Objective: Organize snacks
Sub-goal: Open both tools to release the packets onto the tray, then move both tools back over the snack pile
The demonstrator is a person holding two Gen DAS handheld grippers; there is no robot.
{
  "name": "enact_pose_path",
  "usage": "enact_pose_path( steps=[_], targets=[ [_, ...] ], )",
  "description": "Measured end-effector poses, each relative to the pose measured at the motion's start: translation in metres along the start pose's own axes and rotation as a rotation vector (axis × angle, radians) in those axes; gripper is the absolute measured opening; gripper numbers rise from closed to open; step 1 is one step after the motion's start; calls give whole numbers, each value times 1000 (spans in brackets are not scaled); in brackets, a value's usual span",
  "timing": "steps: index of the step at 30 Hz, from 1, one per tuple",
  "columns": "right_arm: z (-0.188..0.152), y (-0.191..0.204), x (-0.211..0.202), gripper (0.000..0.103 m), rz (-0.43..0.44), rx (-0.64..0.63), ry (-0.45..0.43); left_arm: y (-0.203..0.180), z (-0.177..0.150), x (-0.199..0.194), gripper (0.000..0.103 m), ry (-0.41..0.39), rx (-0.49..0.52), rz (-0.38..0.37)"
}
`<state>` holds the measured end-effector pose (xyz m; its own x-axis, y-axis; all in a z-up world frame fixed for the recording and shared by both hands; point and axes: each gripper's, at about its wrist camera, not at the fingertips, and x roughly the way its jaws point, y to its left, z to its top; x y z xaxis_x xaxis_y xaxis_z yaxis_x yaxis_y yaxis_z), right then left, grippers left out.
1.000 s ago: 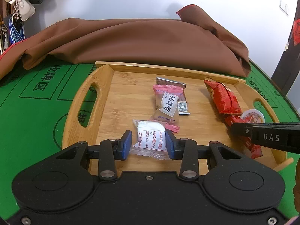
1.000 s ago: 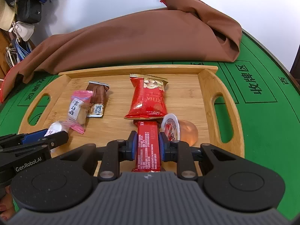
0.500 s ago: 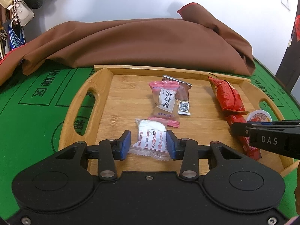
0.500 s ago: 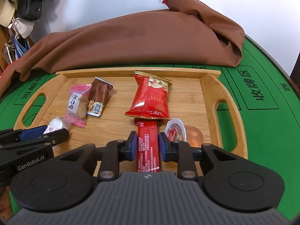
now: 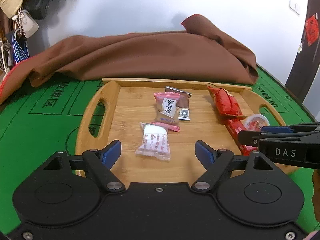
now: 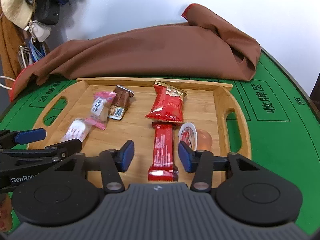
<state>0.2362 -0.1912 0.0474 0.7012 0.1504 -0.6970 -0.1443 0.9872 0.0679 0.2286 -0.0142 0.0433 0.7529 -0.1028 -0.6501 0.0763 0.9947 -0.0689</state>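
A bamboo tray (image 5: 130, 108) (image 6: 222, 100) lies on the green table and holds the snacks. A white-and-red candy packet (image 5: 154, 141) (image 6: 77, 131) lies flat between the open jaws of my left gripper (image 5: 158, 153). A long red bar (image 6: 163, 150) (image 5: 238, 131) lies flat between the open jaws of my right gripper (image 6: 156, 155). Neither gripper touches its snack. Farther back lie a pink-wrapped sweet (image 5: 167, 108) (image 6: 100, 106), a brown wafer packet (image 5: 183, 105) (image 6: 121, 102), a red nut bag (image 5: 226, 103) (image 6: 167, 105) and a jelly cup (image 5: 256, 121) (image 6: 194, 138).
A brown cloth (image 5: 140, 58) (image 6: 150, 50) is heaped along the table behind the tray. Bags and a hat (image 6: 16, 6) hang at the far left. The green felt (image 6: 280, 140) with printed boxes surrounds the tray.
Both grippers have opened and let go: the left released the white candy packet, the right released the red bar. Both snacks now rest on the tray, and both grippers have drawn back slightly.
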Motion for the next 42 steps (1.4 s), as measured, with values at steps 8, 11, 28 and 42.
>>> enact_pose_path(
  steps=[8, 11, 28, 42],
  targets=[
    [-17, 1, -31, 78, 30, -38, -35, -4, -17, -35, 92, -47, 24, -4],
    [-25, 2, -42, 82, 35, -53, -46, -5, -26, -48, 92, -56, 30, -14],
    [-83, -2, -80, 91, 69, -100, -44, -9, -89, -96, 94, -36, 50, -55],
    [-117, -10, -79, 92, 49, -101, 1, -9, -116, -104, 94, 15, -16, -118]
  ],
)
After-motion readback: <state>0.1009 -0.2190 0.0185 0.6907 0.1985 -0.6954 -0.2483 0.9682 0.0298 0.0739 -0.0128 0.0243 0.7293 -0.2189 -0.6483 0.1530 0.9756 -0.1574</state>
